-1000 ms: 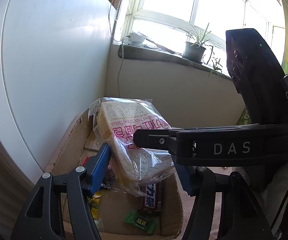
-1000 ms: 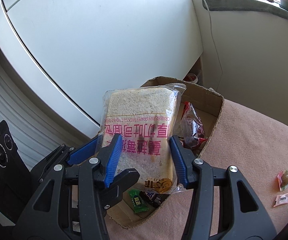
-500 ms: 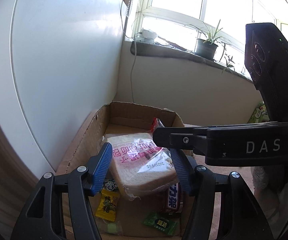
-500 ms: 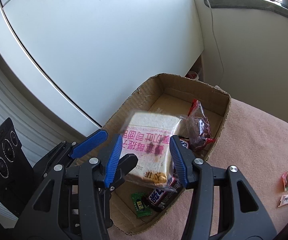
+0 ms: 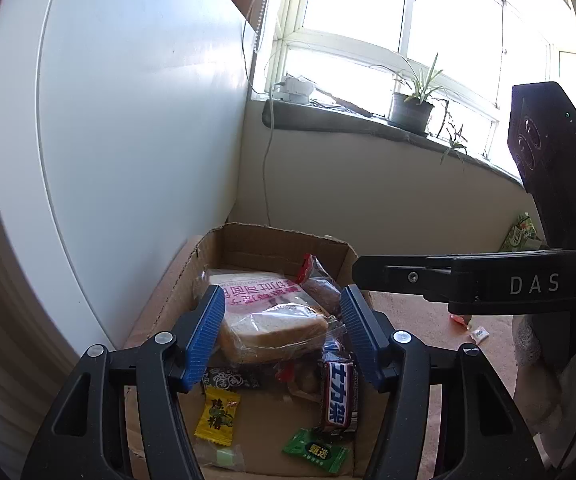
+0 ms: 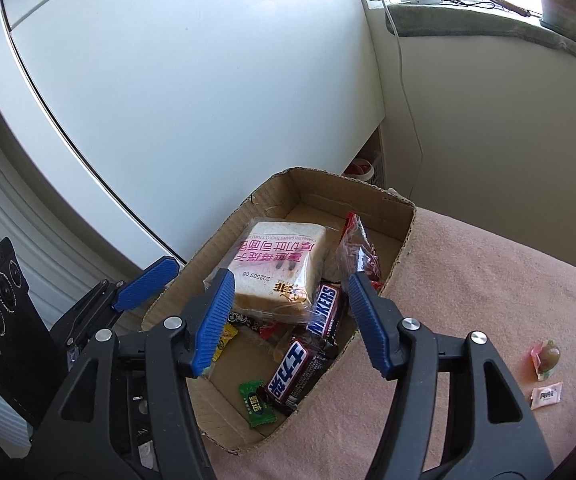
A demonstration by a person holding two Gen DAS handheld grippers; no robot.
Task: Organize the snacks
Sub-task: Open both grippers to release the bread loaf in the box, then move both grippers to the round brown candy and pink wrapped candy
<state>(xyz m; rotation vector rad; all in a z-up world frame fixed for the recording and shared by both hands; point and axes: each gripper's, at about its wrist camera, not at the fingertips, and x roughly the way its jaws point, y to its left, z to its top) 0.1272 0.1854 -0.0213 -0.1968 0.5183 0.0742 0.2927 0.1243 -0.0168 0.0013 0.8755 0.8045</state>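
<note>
A bagged slice of toast bread (image 5: 271, 320) (image 6: 277, 270) lies flat in an open cardboard box (image 5: 279, 240) (image 6: 368, 192), on top of other snacks. Snickers bars (image 5: 336, 396) (image 6: 300, 372), a green candy (image 5: 315, 450) (image 6: 256, 403), a yellow candy (image 5: 217, 414) and a red-edged packet (image 6: 358, 248) lie beside it. My left gripper (image 5: 281, 330) and my right gripper (image 6: 290, 318) are both open and empty, hovering above the box, clear of the bread.
The box sits on a pink cloth (image 6: 488, 300) against a white cabinet (image 6: 187, 80). Two small candies (image 6: 546, 372) lie on the cloth to the right. A windowsill with a potted plant (image 5: 412, 108) is behind.
The bread was held up between both grippers a second ago. It dropped into the box and now lies flat. Both grippers have lifted back from it.
</note>
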